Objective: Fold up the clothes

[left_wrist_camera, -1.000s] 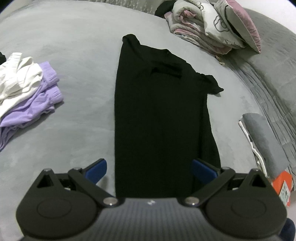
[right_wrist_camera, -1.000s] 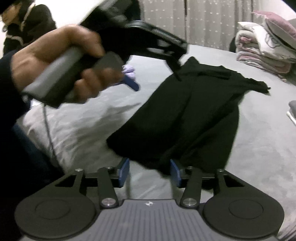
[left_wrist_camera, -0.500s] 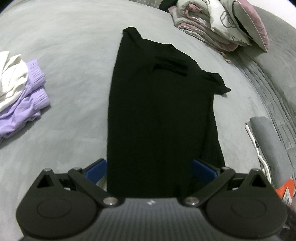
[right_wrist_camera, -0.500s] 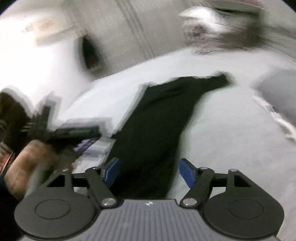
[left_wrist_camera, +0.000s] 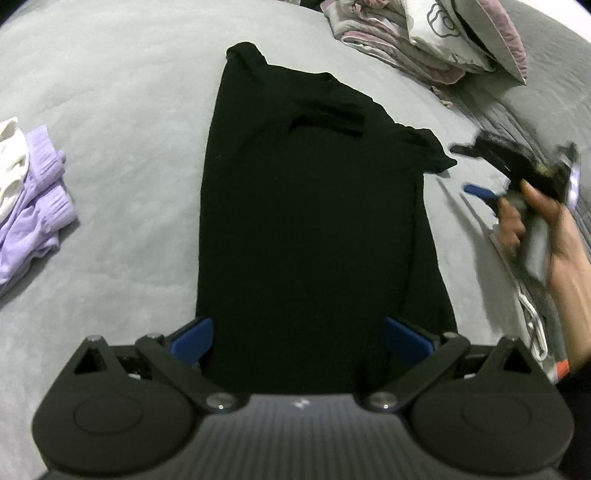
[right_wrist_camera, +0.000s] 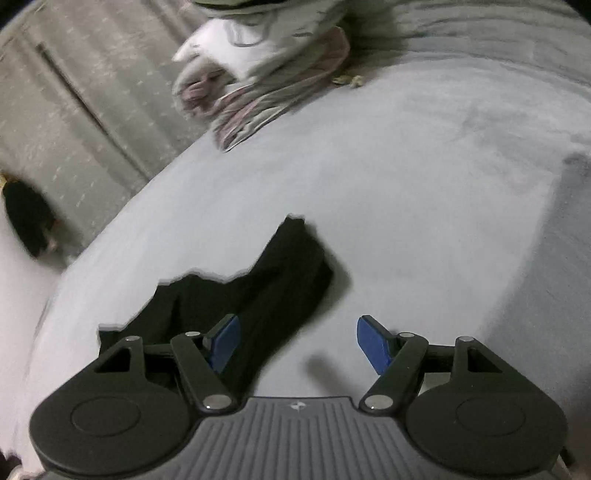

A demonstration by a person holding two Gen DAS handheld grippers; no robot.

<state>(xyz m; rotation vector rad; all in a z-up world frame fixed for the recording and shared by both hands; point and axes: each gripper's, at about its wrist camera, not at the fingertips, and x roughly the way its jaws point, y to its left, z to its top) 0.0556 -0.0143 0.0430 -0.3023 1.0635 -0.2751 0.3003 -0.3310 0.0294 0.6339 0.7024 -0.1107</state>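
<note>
Nearest in the left wrist view, the left claw (left_wrist_camera: 297, 334) is sitting wide open, its blue fingertips (left_wrist_camera: 192, 334) spread to either side of the near hem of a black garment (left_wrist_camera: 310, 221) and gripping nothing. The garment is lying flat on a grey bed (left_wrist_camera: 122, 110), stretching away from the claw, with one sleeve folded across its chest and the other sleeve (left_wrist_camera: 430, 151) sticking out to the right. To the left, well apart from the garment, a pile of lilac and white clothes (left_wrist_camera: 33, 199) is resting on the bed. To the right, a hand (left_wrist_camera: 546, 236) is holding the right claw (left_wrist_camera: 480, 190) just beside the outstretched sleeve; this part is blurring. At the far right, folded bedding and a pillow (left_wrist_camera: 443, 33) are stacked.

In the right wrist view, the right claw (right_wrist_camera: 297, 339) is also standing open and empty, with the black sleeve (right_wrist_camera: 273, 280) lying under and beyond its left fingertip. Farther off, the bedding (right_wrist_camera: 258, 74) is blurring against a curtain (right_wrist_camera: 74, 110).
</note>
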